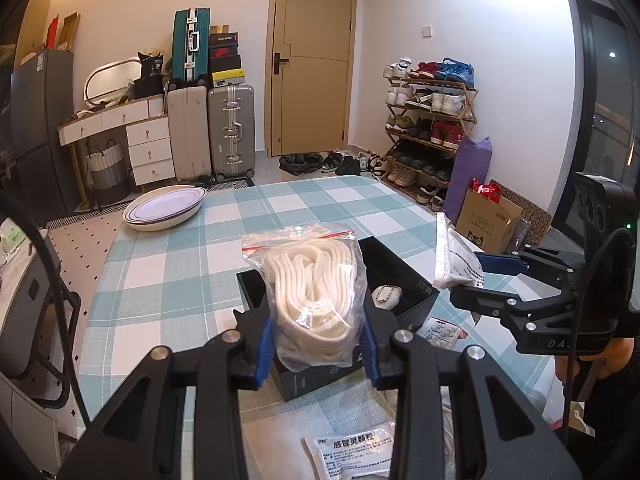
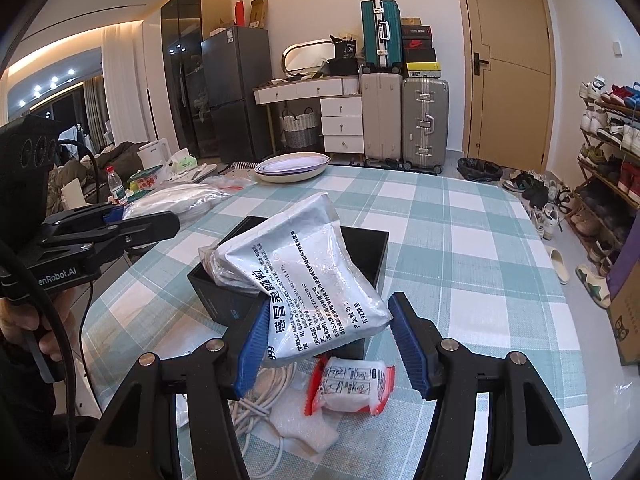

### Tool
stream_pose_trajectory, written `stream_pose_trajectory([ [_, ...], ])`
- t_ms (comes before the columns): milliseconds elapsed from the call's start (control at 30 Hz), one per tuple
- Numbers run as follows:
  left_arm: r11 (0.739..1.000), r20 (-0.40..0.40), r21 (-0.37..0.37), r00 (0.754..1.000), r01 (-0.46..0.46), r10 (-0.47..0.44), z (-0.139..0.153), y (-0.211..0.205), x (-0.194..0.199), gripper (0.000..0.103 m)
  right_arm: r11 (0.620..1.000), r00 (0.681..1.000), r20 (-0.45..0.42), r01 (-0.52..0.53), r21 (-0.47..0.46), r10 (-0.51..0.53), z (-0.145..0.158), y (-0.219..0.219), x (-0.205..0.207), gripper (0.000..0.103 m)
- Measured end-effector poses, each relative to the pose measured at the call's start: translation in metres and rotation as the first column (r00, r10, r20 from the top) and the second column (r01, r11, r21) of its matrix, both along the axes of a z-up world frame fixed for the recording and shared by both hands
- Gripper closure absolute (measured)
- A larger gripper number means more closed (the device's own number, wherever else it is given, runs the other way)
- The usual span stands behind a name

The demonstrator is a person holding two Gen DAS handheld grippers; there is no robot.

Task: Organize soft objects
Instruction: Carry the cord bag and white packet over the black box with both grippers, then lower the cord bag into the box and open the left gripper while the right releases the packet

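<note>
My left gripper [image 1: 316, 340] is shut on a clear zip bag of white rope [image 1: 312, 280] and holds it over the open black box [image 1: 404, 276] on the checked table. A small white pouch with a bead chain [image 1: 387, 295] lies in the box. My right gripper [image 2: 328, 332] is open around a white medicine packet [image 2: 316, 280] that leans into the black box [image 2: 372, 252]; the left pad touches it, the right pad stands apart. In the left wrist view the right gripper [image 1: 476, 276] shows at the right with the packet [image 1: 456, 256].
A red-edged wipe packet [image 2: 352, 386], a white cable [image 2: 260, 396] and white foam [image 2: 304, 420] lie in front of the box. Another medicine packet [image 1: 352, 454] lies near the table's front edge. Stacked oval plates [image 1: 164, 208] sit at the far left corner.
</note>
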State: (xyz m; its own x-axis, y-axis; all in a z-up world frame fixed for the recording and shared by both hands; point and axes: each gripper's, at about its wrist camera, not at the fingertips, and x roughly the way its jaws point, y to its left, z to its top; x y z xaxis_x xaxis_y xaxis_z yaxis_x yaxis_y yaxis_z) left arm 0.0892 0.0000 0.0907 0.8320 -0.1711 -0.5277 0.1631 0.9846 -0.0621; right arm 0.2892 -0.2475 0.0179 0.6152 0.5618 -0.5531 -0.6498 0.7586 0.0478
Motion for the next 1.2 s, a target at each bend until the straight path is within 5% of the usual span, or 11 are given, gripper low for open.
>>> stream_pose_trajectory([
  [1200, 0.998, -0.149, 0.042, 0.988, 0.038, -0.031, -0.032, -0.010, 0.067, 0.069, 0.997, 0.999, -0.043, -0.028, -0.078, 0.025, -0.018, 0.039, 0.053, 0.043],
])
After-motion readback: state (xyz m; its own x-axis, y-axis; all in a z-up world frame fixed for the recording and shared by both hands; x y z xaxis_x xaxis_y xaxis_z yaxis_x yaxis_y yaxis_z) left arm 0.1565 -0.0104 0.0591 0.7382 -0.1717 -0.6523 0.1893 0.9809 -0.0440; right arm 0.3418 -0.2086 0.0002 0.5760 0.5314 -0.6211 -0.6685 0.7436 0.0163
